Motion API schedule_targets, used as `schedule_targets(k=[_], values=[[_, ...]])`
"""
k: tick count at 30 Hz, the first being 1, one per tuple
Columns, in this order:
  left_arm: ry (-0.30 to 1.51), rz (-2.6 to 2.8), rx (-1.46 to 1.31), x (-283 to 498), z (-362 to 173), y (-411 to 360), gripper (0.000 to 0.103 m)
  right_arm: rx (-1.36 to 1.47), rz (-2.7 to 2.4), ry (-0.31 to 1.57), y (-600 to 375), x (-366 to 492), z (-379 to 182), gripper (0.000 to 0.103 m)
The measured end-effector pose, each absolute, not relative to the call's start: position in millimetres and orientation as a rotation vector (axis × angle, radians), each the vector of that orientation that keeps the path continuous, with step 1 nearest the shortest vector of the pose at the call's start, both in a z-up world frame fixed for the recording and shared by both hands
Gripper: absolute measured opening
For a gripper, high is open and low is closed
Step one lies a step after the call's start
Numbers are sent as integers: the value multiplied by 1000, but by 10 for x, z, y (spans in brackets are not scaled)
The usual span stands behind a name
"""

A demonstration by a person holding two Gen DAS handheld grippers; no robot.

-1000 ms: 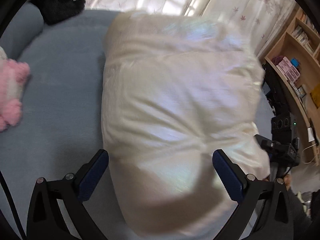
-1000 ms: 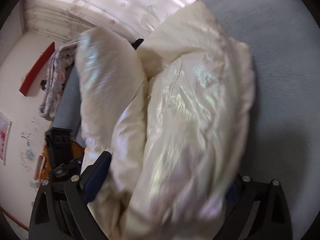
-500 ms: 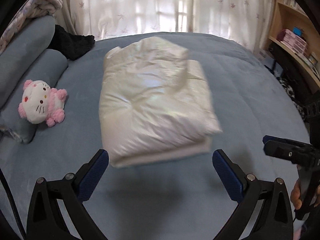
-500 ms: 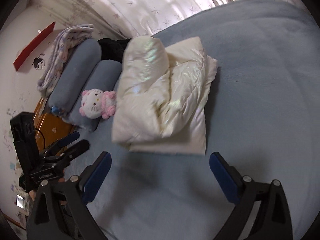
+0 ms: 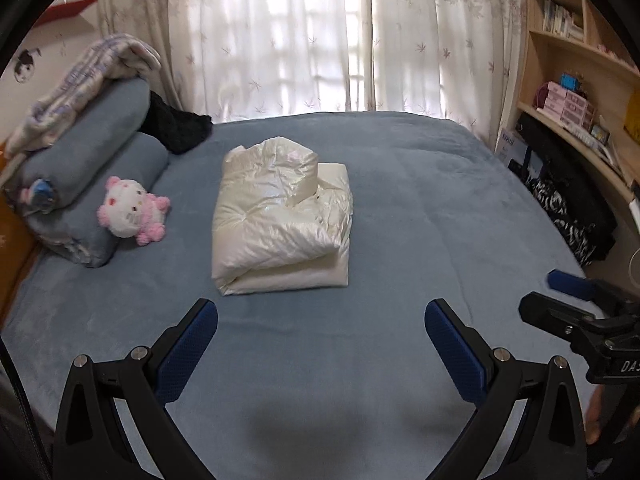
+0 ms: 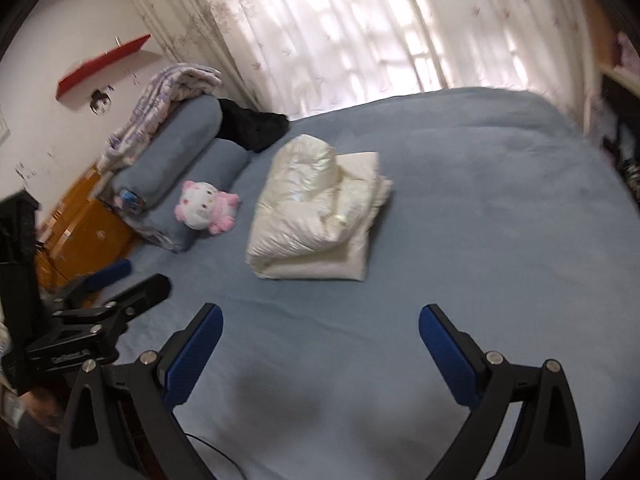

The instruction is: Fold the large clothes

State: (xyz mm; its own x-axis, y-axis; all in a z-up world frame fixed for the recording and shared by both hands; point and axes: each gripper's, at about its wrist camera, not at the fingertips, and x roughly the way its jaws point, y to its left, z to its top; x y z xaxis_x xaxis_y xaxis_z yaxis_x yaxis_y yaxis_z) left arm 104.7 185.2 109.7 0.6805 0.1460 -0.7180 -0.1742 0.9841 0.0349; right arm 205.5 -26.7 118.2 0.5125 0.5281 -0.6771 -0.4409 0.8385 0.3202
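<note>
Cream jacket (image 5: 282, 216) lies folded mid-bed (image 5: 420, 208), right of plush (image 5: 134, 211). My left gripper (image 5: 321, 354) and right gripper (image 6: 320, 354) hang near bed's foot, spread, empty; fold looks done.

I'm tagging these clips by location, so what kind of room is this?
Most likely a bedroom: a bed with a blue cover holding a folded cream jacket, rolled pillows with a plush toy, a curtained window, and a bookshelf.
</note>
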Motion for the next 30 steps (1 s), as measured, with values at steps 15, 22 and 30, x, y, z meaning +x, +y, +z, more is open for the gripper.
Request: schedule_targets(k=[15, 22, 30], values=[[717, 196, -86, -2, 965, 946, 102, 34, 480, 820, -946, 954, 870, 99], [691, 281, -60, -232, 735, 710, 102, 30, 366, 780, -1159, 736, 692, 99], [771, 294, -63, -245, 362, 657, 102, 73, 329, 800, -1303, 706, 442, 99]])
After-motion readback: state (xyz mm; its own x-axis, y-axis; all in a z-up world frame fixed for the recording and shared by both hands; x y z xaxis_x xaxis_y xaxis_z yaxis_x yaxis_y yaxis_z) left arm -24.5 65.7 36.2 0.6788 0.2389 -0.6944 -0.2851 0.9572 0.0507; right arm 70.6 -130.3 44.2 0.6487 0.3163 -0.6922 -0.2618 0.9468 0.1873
